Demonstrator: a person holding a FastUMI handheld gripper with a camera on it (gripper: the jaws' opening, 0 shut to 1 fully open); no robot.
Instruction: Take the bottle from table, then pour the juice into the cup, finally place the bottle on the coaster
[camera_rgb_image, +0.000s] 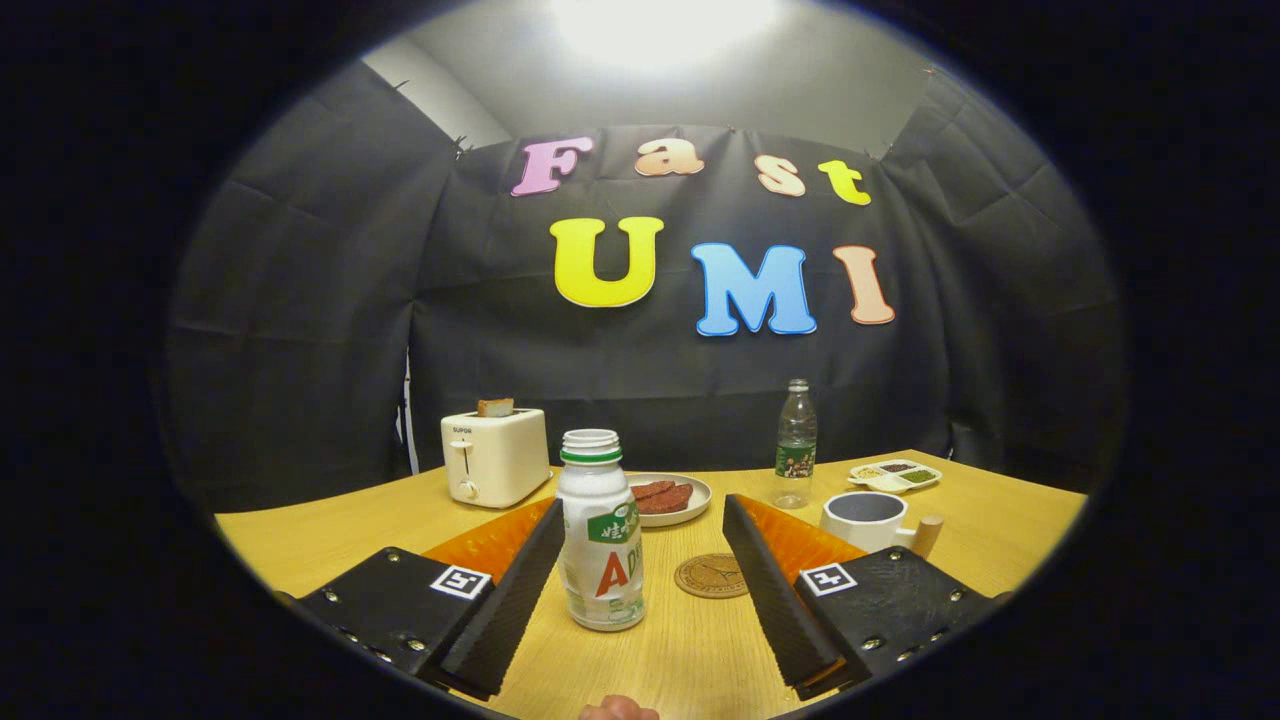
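Observation:
A small white juice bottle with a green label and no cap stands upright on the wooden table, between my two fingers and close to the left one. My gripper is open, and a wide gap remains between the bottle and the right finger. A round brown coaster lies flat just right of the bottle, between the fingers. A white cup with a wooden handle sits beyond the right finger.
At the back left is a white toaster with a slice of bread in it. Behind the bottle is a plate of red slices. A clear water bottle and a divided snack tray stand at the back right.

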